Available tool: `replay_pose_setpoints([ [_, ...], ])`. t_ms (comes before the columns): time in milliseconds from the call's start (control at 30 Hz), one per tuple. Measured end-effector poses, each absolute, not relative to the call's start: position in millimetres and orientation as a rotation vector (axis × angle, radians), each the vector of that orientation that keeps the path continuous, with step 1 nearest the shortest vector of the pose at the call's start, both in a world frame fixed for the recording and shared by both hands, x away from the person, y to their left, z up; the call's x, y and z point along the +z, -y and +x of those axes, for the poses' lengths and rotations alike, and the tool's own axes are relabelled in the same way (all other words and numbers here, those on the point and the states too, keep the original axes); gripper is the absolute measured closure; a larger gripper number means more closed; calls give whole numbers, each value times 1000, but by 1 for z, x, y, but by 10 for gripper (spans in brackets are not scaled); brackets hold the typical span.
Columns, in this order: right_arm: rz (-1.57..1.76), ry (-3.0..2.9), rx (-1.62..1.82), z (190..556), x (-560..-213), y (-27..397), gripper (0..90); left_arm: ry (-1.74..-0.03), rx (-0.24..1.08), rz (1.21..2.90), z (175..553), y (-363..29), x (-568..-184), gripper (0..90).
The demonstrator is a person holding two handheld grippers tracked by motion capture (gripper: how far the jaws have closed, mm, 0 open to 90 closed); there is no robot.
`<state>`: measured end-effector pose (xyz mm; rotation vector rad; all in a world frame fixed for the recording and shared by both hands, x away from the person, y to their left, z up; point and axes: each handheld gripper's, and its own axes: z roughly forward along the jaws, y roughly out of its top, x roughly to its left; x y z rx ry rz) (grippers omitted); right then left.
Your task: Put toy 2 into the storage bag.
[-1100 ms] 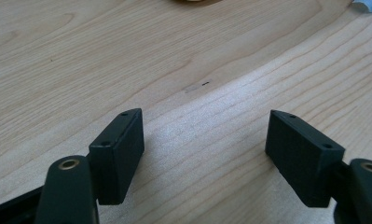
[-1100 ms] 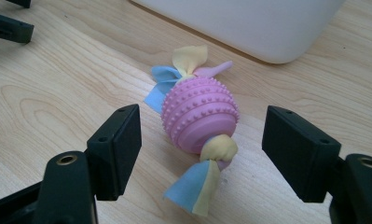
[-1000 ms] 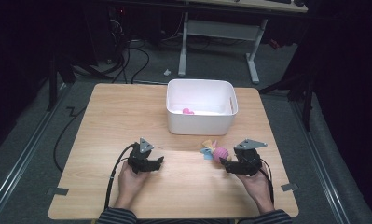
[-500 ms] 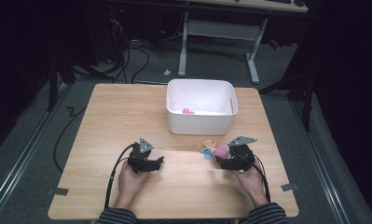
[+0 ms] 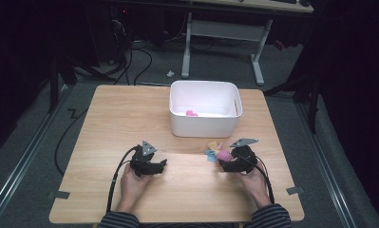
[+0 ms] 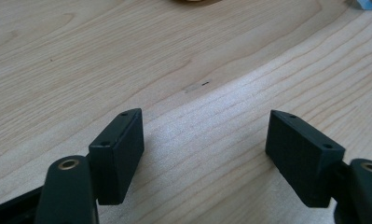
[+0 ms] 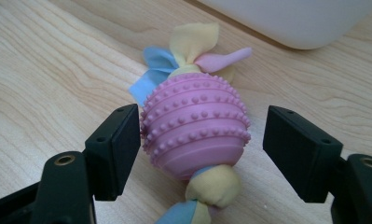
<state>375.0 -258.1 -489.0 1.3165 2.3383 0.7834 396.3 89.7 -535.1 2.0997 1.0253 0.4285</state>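
Observation:
A pink studded rubber ball toy (image 7: 195, 125) with yellow, blue and pink cloth tails lies on the wooden table (image 5: 130, 114), just in front of the white bin (image 5: 205, 124). My right gripper (image 7: 200, 140) is open around it; the left jaw touches the ball's side and the right jaw stands a little clear of it. From above, the toy (image 5: 220, 153) peeks out beside the right gripper (image 5: 232, 161). My left gripper (image 6: 204, 149) rests open over bare wood at the table's front left (image 5: 151, 164). A small pink object (image 5: 191, 113) lies inside the bin.
The white bin sits at the table's middle back. Desk legs (image 5: 256, 52) and cables (image 5: 139, 57) stand on the floor beyond the table. Tape marks (image 5: 294, 190) lie near the front corners.
My right gripper has moved left and forward up to the toy, and its jaws now straddle the pink ball. The left gripper has stayed put.

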Motion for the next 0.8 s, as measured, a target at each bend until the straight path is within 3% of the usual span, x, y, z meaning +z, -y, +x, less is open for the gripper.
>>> replay_pose_setpoints([
  [800,1246,-2380,773,368,-487,252,346,-1024,430,2102,396,-89,-535,279],
])
